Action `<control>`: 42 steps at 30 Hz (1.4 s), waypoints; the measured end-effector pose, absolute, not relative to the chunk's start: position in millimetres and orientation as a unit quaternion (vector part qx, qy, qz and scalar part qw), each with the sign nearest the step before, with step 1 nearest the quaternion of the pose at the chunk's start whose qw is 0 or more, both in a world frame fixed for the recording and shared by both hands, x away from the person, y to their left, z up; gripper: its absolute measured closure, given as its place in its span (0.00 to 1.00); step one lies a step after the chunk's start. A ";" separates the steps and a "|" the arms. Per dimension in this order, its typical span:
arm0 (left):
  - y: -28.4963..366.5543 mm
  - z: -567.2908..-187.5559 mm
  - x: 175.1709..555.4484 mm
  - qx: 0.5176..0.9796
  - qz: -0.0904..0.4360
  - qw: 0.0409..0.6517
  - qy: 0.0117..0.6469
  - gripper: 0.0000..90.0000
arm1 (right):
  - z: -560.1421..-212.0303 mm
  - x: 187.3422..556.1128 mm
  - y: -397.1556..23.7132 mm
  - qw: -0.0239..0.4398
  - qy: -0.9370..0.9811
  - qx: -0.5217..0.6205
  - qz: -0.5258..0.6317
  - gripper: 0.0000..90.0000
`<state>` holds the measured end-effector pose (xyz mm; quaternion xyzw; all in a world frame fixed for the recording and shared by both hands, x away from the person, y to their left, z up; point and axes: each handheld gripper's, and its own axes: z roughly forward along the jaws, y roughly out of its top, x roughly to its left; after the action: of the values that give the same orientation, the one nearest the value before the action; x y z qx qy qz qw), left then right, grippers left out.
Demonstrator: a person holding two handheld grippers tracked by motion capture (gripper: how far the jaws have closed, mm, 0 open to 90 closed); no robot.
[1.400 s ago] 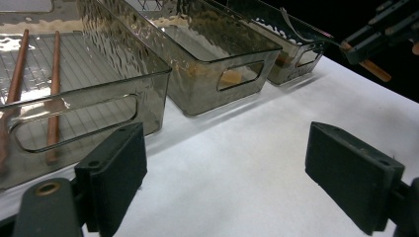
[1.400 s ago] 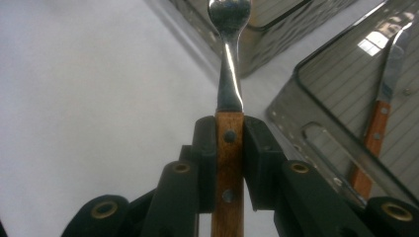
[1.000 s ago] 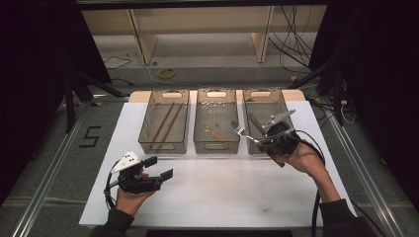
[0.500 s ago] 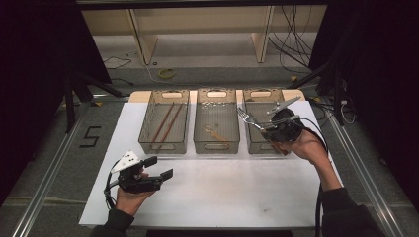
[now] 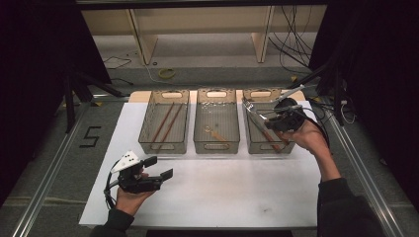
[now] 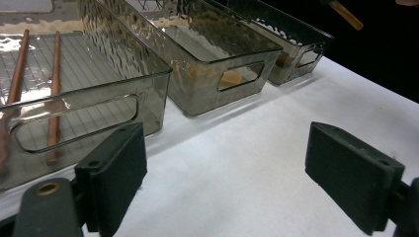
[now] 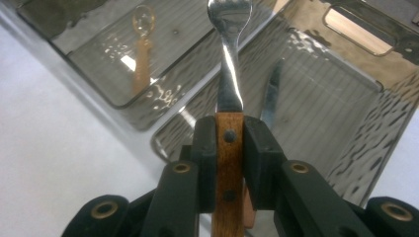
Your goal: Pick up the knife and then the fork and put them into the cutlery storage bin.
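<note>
White table [image 5: 237, 197] with three clear bins [image 5: 216, 121] side by side along its far edge

I work in a lab-like recording space, not a home. Ahead of my tongs the white-covered table [image 5: 207, 197] stands between straight metal floor rails [image 5: 42, 185], with a black tape numeral "5" [image 5: 90, 137] on the grey floor to my left. Loose black cables [image 5: 291, 37] trail beyond the table under a bare plywood bench [image 5: 197, 19], and black curtains [image 5: 34, 74] close both sides.
</note>
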<state>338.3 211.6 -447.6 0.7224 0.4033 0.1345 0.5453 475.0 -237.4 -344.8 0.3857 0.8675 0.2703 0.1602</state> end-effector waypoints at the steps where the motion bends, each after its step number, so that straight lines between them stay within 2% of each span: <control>1: 211.6 -447.5 338.3 0.723 0.134 0.545 0.403 0.18 | -345.2 476.7 -238.2 0.161 0.867 0.387 0.269 0.86; 42: 211.8 -447.9 338.8 0.722 0.133 0.546 0.404 0.18 | -369.1 527.7 -247.9 0.167 0.842 0.458 0.232 0.86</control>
<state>338.8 211.8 -447.9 0.7218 0.4040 0.1329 0.5461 527.7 -247.9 -369.1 0.4577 0.8420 0.2317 0.1669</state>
